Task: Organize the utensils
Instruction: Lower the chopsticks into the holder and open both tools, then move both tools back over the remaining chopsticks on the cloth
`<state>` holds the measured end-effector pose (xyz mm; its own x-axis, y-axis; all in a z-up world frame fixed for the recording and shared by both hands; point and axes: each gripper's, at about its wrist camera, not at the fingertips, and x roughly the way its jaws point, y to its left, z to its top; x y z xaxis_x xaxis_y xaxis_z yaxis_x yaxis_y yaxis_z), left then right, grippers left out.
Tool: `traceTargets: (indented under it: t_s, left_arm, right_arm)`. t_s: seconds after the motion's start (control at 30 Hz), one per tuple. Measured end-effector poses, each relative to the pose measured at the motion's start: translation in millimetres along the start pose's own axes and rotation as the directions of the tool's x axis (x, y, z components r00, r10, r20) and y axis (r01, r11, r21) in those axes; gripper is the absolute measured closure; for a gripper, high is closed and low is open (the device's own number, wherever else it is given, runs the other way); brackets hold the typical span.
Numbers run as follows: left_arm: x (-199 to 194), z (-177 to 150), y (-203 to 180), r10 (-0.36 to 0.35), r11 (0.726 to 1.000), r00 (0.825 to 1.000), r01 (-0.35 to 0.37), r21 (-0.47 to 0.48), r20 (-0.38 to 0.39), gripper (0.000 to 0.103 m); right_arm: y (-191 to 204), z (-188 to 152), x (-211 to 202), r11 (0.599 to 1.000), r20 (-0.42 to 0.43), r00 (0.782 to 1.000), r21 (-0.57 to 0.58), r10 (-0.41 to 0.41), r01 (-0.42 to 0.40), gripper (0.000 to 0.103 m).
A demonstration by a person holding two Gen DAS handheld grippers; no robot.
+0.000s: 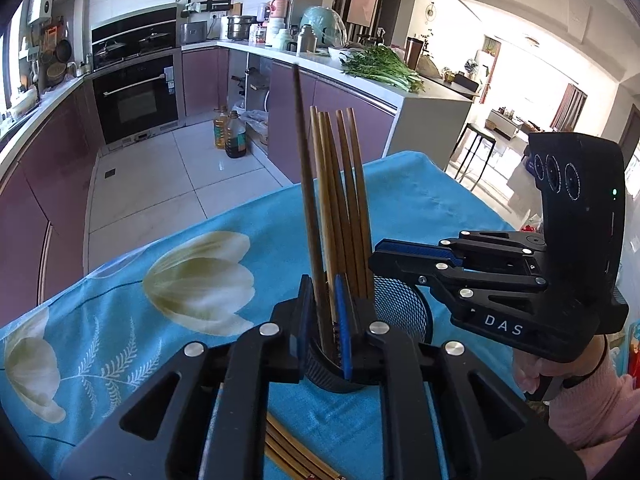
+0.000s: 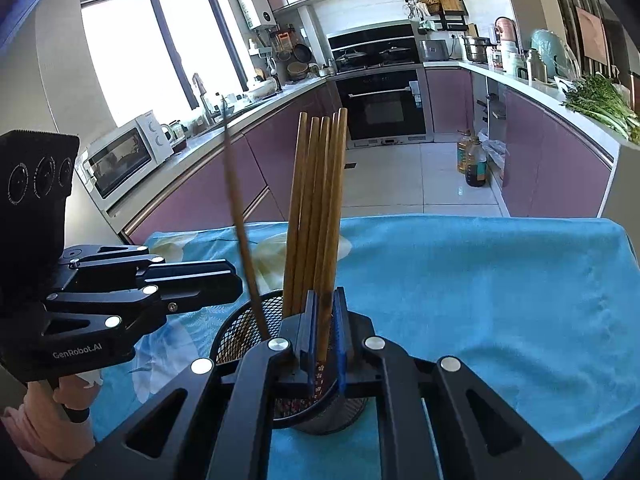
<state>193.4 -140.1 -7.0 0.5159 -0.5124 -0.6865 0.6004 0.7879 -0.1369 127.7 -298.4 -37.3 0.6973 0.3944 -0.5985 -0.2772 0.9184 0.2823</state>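
Left wrist view: left gripper pinches 1 dark chopstick, tip inside mesh holder on blue cloth; upright hold suits dropping in.

Right wrist view: right gripper clamps 1 brown chopstick over holder, beside standing bundle.

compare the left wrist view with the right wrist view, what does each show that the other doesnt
Only the left wrist view shows loose chopsticks lying on the cloth below its tongs, and the right tongs from the side.

Only the right wrist view shows the window, the white toaster oven and the left tongs from the side.

Both show the black mesh holder with upright chopsticks, one darker stick leaning apart, the blue floral cloth, and the built-in oven.
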Motion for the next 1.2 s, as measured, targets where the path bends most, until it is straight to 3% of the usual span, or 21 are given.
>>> traceTargets:
  t_s: [0.33,0.6,0.77,0.97,1.2]
  left_arm:
    - [-37.9,-29.9,16.6,0.064,0.996,0.993,-0.058,-0.062,0.101,0.086]
    - [-70.5,-72.1,35.7,0.141,0.985,0.981,-0.126,-0.115,0.135,0.075]
    - [-72.1,-101.0,44.1,0.16,0.979,0.982,-0.145,-0.141,0.097,0.073]
    - [-56.0,-132.5,46.7,0.149,0.973,0.988,-0.142,-0.18,0.03,0.073]
    - [-37.6,-156.3,47.6,0.139,0.969,0.99,-0.144,-0.201,-0.04,0.073]
  right_arm:
    - [9.4,-4.0,-16.4,0.999,0.053,0.999,-0.032,-0.01,0.011,0.089]
    - [50.1,-24.3,-53.8,0.984,0.096,0.991,-0.163,0.092,-0.075,0.075]
    - [73.8,-53.4,-32.9,0.968,-0.019,0.987,-0.191,0.16,-0.161,0.074]
    - [82.9,-88.6,14.7,0.972,-0.17,0.971,-0.136,0.169,-0.193,0.074]
    - [80.7,-103.2,30.2,0.98,-0.217,0.965,-0.099,0.147,-0.172,0.074]
